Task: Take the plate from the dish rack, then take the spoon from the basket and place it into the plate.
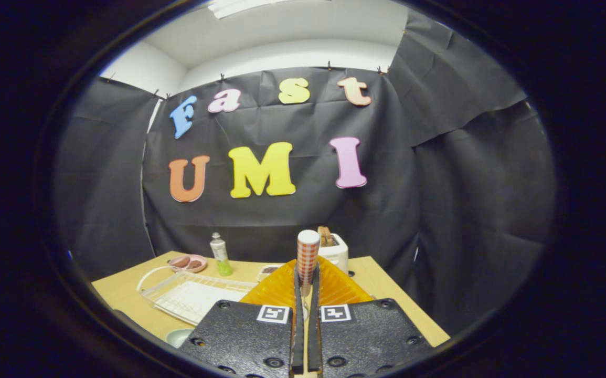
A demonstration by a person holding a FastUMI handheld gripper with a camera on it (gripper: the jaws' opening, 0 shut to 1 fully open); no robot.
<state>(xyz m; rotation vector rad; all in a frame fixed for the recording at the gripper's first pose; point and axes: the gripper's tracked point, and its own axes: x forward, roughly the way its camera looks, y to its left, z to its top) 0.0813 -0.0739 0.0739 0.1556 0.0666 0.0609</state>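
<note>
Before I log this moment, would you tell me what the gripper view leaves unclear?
- Spoon: its bowl is hidden between the gripper fingers shut on it.
- Basket: contents hidden behind the fingers.
- Plate: mostly covered by the left finger.
- Small dish: contents too small to identify.

The hand-held gripper [307, 294] shows as two broad, flat plates lying side by side, each with a finely pebbled, matte surface. The plates widen toward the camera and have angled outer corners. Round recessed screws sit near their corners and along their near edges. On the inner forward corner of each plate is a small square fiducial marker, a dark blocky pattern on a white field. Two narrow upright fingers [297, 315] run forward along the plates' inner edges, parallel and close together, with only a slim gap between them.
</note>
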